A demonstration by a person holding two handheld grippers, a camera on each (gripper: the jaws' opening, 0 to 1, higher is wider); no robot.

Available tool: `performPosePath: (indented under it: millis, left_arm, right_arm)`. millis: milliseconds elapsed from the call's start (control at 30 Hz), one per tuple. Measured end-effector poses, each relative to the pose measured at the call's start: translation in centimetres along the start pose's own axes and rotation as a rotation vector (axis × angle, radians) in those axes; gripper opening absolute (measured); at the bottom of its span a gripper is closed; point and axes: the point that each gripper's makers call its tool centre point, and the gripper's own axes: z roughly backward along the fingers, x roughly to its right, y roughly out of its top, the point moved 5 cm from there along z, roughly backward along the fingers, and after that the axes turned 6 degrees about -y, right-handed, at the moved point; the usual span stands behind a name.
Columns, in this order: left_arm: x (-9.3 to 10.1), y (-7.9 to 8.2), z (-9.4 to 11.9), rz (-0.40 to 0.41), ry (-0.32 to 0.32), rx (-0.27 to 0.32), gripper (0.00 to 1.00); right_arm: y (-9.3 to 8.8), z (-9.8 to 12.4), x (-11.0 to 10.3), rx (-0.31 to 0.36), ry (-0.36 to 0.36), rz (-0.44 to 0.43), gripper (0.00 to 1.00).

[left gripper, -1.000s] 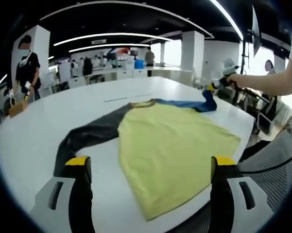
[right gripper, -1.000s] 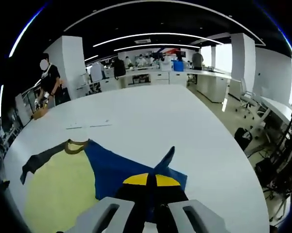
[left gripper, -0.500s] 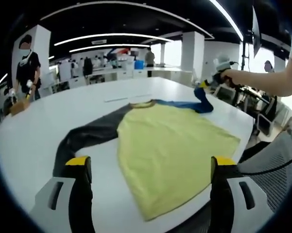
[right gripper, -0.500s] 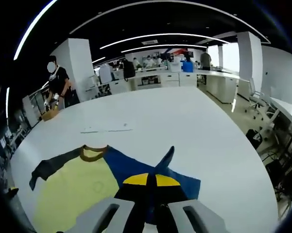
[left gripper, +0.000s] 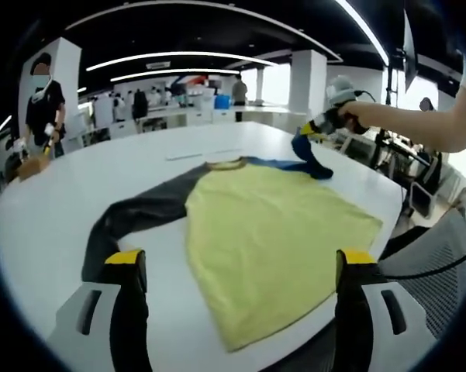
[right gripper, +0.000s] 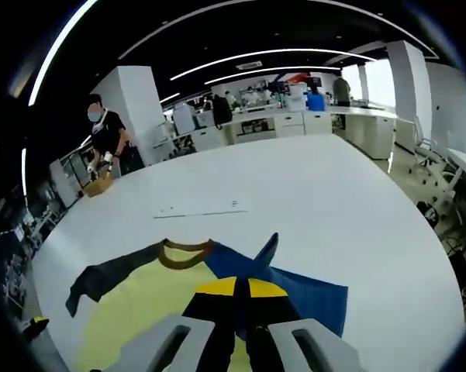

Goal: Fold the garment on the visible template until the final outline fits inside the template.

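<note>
1. The garment, a shirt with a yellow body, 1 dark sleeve and 1 blue sleeve, lies spread flat on the white table; no template outline can be made out around it.
2. The right gripper has its jaws pressed together on the cuff end of the blue sleeve, which is lifted off the table and held above the shoulder area, as the left gripper view also shows.
3. The left gripper hovers near the hem with its jaws wide apart, holding nothing.
4. The step in hand appears to be the first fold: bringing the blue sleeve inward over the yellow body.
5. The next move likely calls for carrying the cuff across the chest, laying it flat, then releasing.
6. The dark sleeve is not yet folded and would need the same treatment, probably by the left gripper.
</note>
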Motion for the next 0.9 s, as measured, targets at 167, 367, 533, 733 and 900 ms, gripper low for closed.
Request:
performPosePath:
  millis: [167, 367, 533, 733, 900]
  left_arm:
    - [0.0, 0.0, 0.0, 0.0, -0.001, 0.001, 0.98]
    - [-0.1, -0.1, 0.1, 0.003, -0.001, -0.001, 0.98]
    - [-0.1, -0.2, 0.2, 0.003, 0.0, -0.002, 0.98]
    - [-0.1, -0.1, 0.2, 0.004, 0.001, 0.0, 0.98]
    - [0.0, -0.1, 0.2, 0.003, -0.003, 0.0, 0.98]
  right_arm:
    - [-0.1, -0.7, -1.8, -0.007, 0.043, -0.015, 0.0]
    - [-0.7, -0.6, -4.4, -0.012, 0.082, -0.003, 0.0]
    - [-0.7, -0.6, -6.2, -0.01, 0.114, 0.007, 0.0]
    - [-0.4, -1.2, -7.5, -0.014, 0.152, 0.022, 0.0]
    - [-0.4, -1.0, -9.3, -0.016, 0.176, 0.033, 0.0]
